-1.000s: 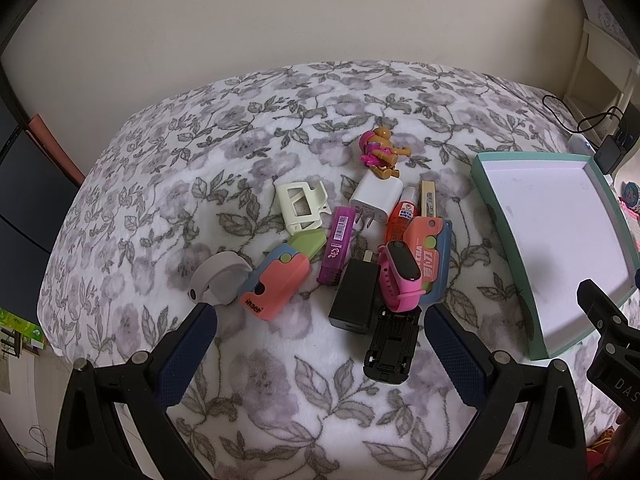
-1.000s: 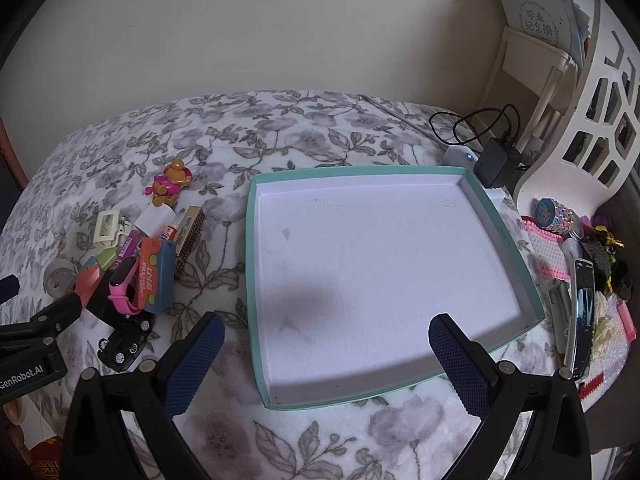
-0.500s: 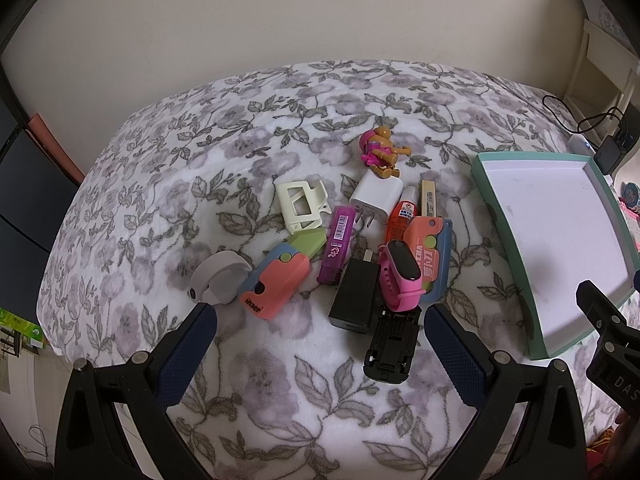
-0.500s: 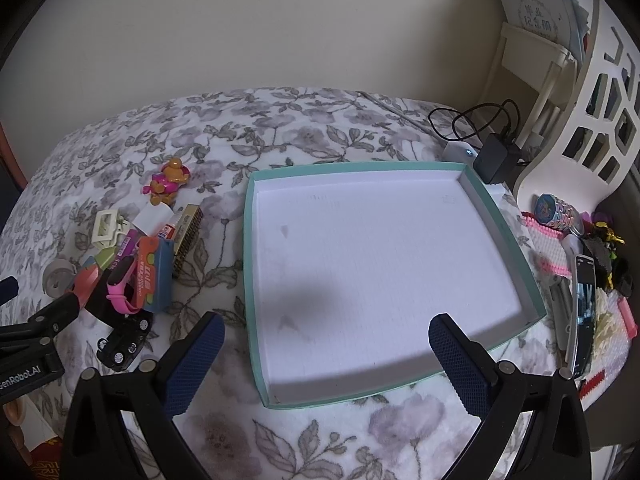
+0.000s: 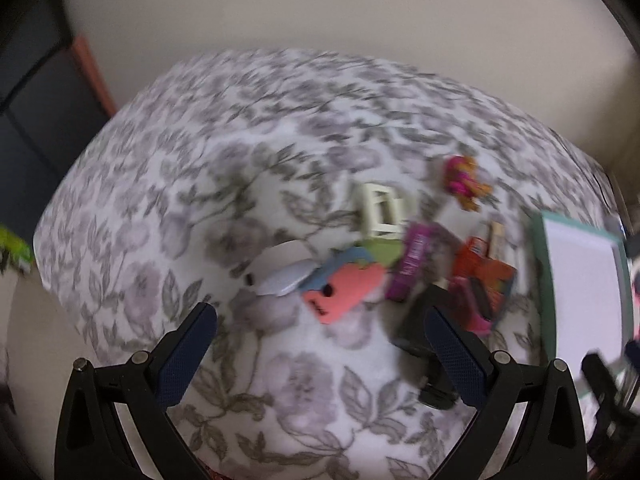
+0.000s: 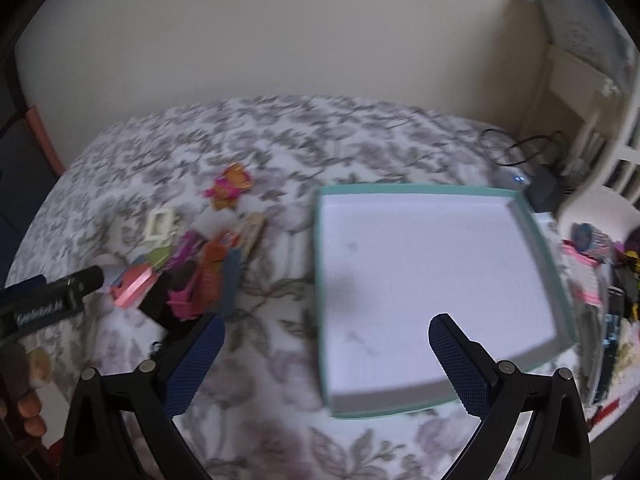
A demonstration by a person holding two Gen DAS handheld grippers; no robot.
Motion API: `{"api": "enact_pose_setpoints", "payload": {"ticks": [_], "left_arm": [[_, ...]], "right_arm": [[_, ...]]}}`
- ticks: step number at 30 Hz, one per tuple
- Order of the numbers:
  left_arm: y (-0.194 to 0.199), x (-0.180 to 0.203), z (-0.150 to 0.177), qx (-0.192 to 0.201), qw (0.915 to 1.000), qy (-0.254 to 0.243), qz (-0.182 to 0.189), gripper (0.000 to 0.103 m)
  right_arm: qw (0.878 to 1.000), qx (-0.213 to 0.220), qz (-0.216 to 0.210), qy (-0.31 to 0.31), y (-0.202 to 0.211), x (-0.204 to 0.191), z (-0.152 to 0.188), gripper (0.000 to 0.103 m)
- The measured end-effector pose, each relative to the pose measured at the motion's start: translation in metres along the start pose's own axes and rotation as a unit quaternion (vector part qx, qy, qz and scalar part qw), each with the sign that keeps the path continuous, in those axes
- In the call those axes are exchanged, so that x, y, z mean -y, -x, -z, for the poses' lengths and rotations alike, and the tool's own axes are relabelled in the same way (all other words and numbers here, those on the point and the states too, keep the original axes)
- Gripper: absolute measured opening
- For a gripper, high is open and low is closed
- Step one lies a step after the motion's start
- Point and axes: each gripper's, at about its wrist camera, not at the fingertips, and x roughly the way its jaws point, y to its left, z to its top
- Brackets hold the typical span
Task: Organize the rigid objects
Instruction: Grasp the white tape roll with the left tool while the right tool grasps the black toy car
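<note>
On the floral-patterned bedspread (image 5: 248, 184) lies a cluster of small rigid plastic items (image 5: 408, 264) — pink case, purple tube, cream frame, orange figure — left of the teal-rimmed white tray (image 6: 524, 216), which holds nothing. Left gripper (image 5: 320, 332) hovers near the cluster, jaws wide, empty. Right gripper (image 6: 326, 340) hovers at the tray's near edge — jaws wide, empty. Both views are blurred.

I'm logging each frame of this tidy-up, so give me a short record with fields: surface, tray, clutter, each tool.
surface: floral blanket
tray: teal-rimmed tray, nothing in it, lies right of the pile
clutter: pile of small things on the blanket, none in the tray; pink case nearest the left tool
left tool: open, holds nothing, above the blanket near the pile
right tool: open, holds nothing, over the tray's near left part
image: motion-blurred
</note>
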Motion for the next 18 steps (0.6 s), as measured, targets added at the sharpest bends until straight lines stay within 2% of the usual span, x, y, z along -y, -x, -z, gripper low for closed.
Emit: {"api": "enact_pose_setpoints", "payload": {"ticks": [6,12,18], "left_arm": [[-0.024,-0.030,-0.009,-0.042,0.9979,0.050,0.001,0.103],[-0.042,-0.032,-0.015,-0.060,0.9977,0.031,-0.004,0.103],[-0.053,-0.032,-0.024,-0.064,0.9979,0.016,-0.002,0.103]], "right_arm": [[0.997,-0.065,-0.034,0.003,-0.028,-0.027,-0.003,0.103],[0.992,-0.110,-0.065,-0.009,-0.053,-0.050,-0.002,0.103],[0.988,-0.139,-0.064,0.007,-0.074,-0.066,0.002,0.103]]}}
